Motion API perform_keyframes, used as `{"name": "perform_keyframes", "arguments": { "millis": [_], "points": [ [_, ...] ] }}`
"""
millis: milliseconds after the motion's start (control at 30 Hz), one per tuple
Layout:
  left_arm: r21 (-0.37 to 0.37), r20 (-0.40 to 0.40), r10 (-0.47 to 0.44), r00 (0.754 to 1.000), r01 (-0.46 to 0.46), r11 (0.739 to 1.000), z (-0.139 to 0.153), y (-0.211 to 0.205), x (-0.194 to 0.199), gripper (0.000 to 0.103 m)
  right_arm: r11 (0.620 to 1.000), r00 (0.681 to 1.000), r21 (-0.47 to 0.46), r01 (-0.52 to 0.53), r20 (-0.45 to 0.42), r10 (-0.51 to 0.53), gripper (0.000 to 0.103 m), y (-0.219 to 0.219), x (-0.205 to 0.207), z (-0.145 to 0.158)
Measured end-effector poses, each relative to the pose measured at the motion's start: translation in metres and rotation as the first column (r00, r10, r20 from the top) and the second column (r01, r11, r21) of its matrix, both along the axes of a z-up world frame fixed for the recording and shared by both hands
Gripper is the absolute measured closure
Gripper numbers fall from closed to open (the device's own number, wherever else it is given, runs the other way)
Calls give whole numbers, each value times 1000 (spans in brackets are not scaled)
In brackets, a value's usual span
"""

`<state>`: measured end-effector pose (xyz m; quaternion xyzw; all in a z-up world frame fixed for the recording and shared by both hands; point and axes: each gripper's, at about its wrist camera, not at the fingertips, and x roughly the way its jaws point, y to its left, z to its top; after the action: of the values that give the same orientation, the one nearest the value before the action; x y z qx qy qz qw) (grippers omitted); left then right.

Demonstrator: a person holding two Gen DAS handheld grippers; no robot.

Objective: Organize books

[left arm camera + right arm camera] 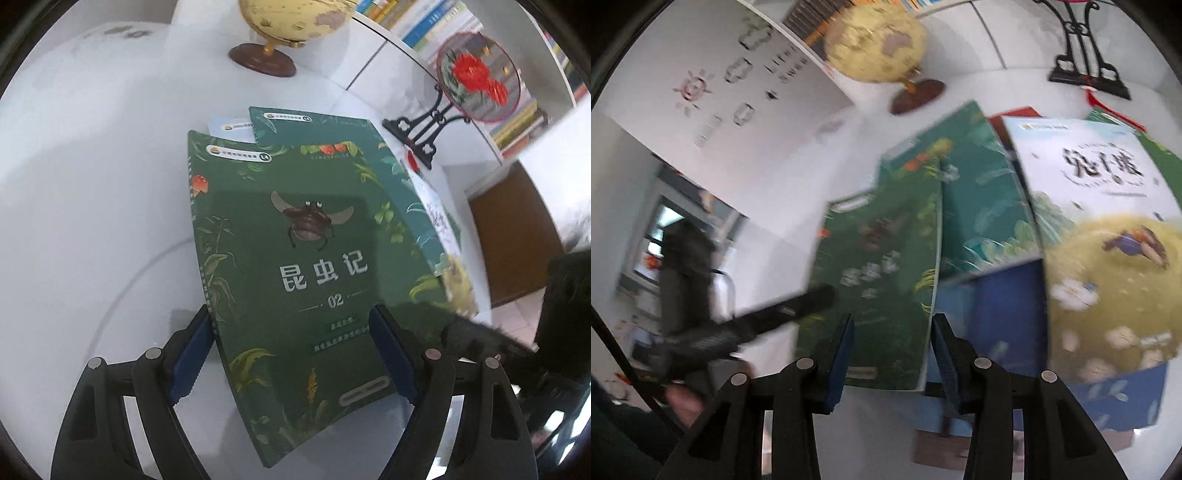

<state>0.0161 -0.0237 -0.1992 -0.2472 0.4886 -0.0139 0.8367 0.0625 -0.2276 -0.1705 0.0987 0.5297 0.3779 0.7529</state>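
Several books lie overlapped on the white bench (92,177). A bookshelf (436,26) packed with colourful spines stands behind the bench's far edge. A white wall with printed signs (731,81) shows in the right wrist view, blurred. On the bench near its far edge stand a yellow globe (291,18) on a brown base and a round floral fan on a black stand (476,77).

The dark green insect book (295,258) lies on top of a teal book (391,184). A white-and-yellow book (1104,236) lies beside them, over a blue book (1004,314).

The left gripper (291,354) points steeply down at the bench, its blue-padded fingers (188,362) spread wide on either side of the insect book's near end, not pressing on it.

The right gripper (892,354) points down over the insect book's near corner, fingers (840,358) partly apart; whether they touch the book cannot be determined through the blur.
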Motion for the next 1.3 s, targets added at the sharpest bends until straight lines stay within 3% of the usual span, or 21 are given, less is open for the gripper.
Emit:
{"name": "perform_keyframes", "arguments": {
  "millis": [200, 300, 467, 533, 700, 900, 1000, 1067, 1167, 1300],
  "points": [
    [105, 38, -75, 996, 70, 992, 4, 0, 4, 22, 999, 999, 18, -35, -1, 35, 60, 9, 15, -9],
    [170, 34, -103, 994, 96, 981, 3, -1, 8, 22, 996, 996, -34, -83, 9, 83, 63, 20, 22, -23],
    [182, 94, -127, 987, 108, 977, 20, -2, 5, 23, 991, 992, -97, -97, 66, 104, 65, 33, 16, -16],
    [205, 112, -145, 983, 120, 971, 29, -5, 4, 23, 991, 990, -73, -111, 84, 117, 66, 36, 10, -9],
    [200, 162, -195, 967, 162, 966, 49, -6, 2, 23, 980, 981, -148, -136, 121, 154, 66, 44, -6, -10],
    [199, 180, -194, 964, 158, 967, 55, -4, 7, 23, 991, 989, -81, -106, 97, 114, 66, 41, -9, -13],
    [196, 202, -186, 962, 146, 970, 60, -2, 8, 23, 988, 984, -106, -111, 124, 124, 66, 52, -11, -10],
    [180, 185, -177, 967, 144, 973, 54, 4, 13, 23, 985, 984, -127, -117, 117, 132, 66, 55, -10, -13],
    [99, 113, -129, 985, 118, 988, 27, 26, 26, 25, 989, 993, -117, -90, 67, 98, 66, 54, 1, -28],
    [85, 63, -87, 994, 82, 993, 4, 40, 32, 42, 994, 997, -93, -52, 55, 57, 74, 46, 5, -30]
  ]
}}
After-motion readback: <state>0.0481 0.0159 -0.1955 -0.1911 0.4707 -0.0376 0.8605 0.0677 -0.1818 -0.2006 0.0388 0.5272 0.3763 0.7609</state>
